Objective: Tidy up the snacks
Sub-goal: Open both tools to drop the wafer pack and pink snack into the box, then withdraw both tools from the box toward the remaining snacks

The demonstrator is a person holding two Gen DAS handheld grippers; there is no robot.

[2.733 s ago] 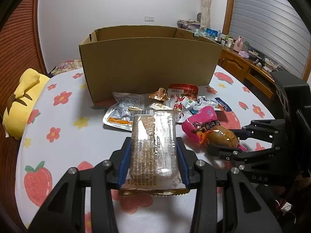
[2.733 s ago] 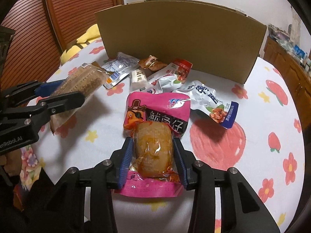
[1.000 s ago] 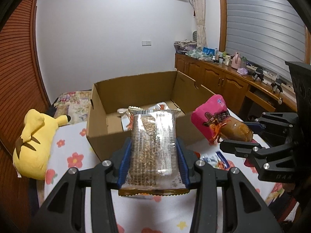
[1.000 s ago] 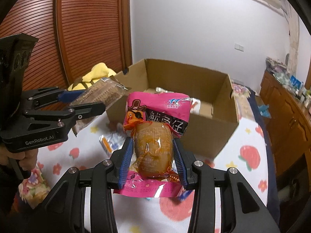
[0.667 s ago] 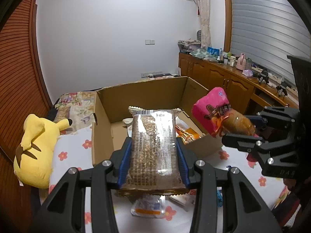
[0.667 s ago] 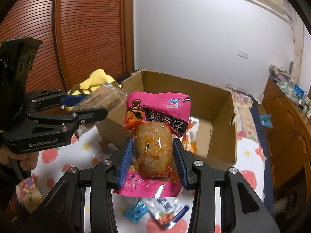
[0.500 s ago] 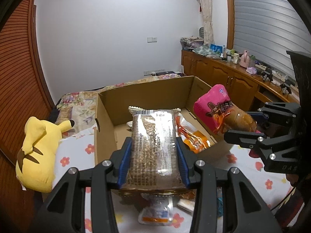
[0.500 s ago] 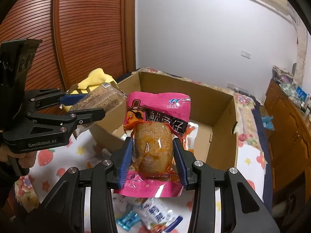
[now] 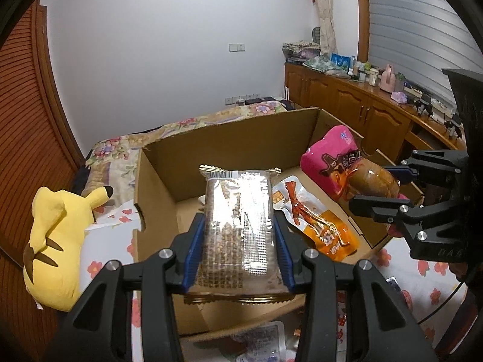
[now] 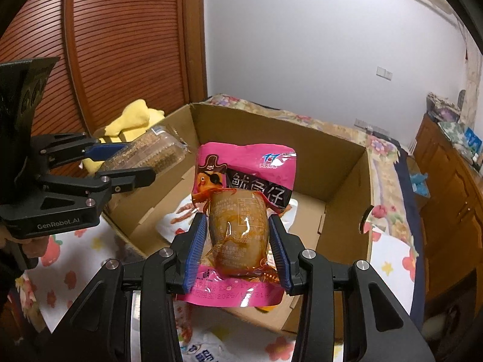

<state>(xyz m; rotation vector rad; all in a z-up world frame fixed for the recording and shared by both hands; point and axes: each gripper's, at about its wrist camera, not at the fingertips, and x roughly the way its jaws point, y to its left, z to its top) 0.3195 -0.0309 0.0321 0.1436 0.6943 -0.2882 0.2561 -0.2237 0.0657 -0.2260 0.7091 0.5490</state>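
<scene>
Two grippers hang over an open cardboard box (image 9: pixel 229 138), each clamped on a snack. The left gripper (image 9: pixel 238 241) pinches a clear-wrapped grain bar (image 9: pixel 238 220) between its blue-padded fingers (image 9: pixel 193 247), the bar pointing toward twelve o'clock above the box's near wall. In the right wrist view the same bar shows at nine o'clock, held over the box's left edge. The right gripper (image 10: pixel 238 241) squeezes a pink squid snack packet (image 10: pixel 244 193) by its bulging brown lower half, with the pink printed top standing toward twelve o'clock above the box interior. From the left wrist view that packet sits at about two o'clock, over the box's right wall. On the box floor lies an orange chicken-feet pouch (image 9: pixel 314 217), at roughly three o'clock of the grain bar. A yellow plush toy (image 9: pixel 57 235) rests outside the box at nine o'clock on the flower-print cloth (image 9: pixel 428 268). More snack packets (image 10: pixel 205 347) lie on the cloth at six o'clock, in front of the box.
</scene>
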